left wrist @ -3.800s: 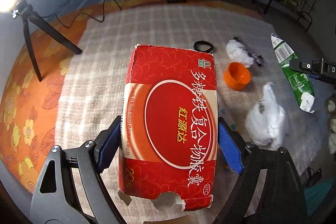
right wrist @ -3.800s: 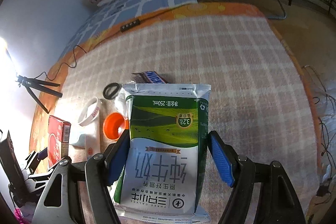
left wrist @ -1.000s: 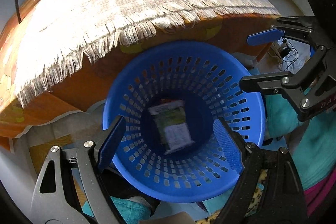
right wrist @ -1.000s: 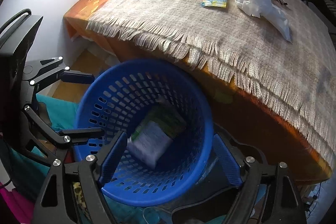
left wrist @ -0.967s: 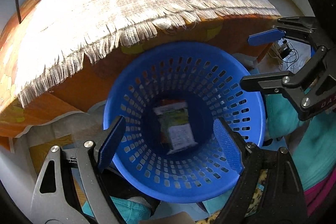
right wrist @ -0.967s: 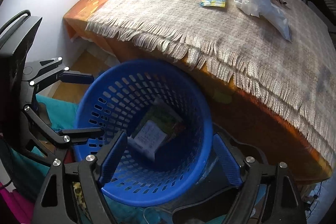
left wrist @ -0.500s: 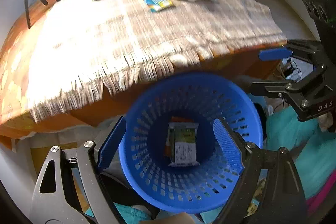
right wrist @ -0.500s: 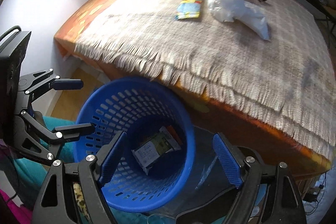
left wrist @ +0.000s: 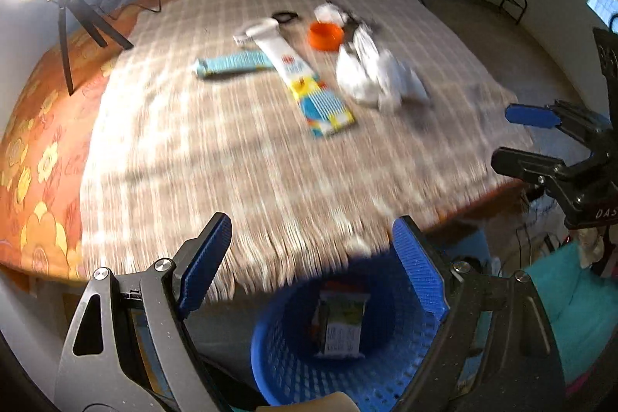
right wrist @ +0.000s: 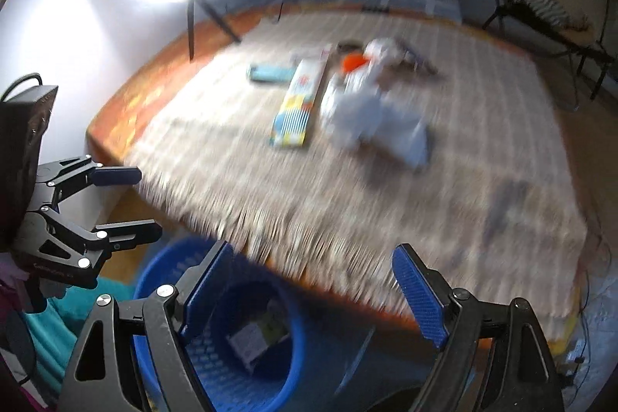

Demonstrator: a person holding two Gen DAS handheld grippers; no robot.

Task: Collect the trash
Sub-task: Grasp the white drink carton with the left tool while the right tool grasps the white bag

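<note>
Both hand-held grippers (left wrist: 309,269) (right wrist: 313,292), jaws apart, have risen; basket (left wrist: 293,354) partly hidden, bed blurred.

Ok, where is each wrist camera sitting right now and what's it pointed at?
Left wrist: behind the open left gripper, looking over the blue basket onto the bed; the right gripper shows at right.
Right wrist: behind the open right gripper, same bed from the other side; the left gripper shows at left.
Shared: basket, milk carton, white plastic bag, orange cap.
</note>
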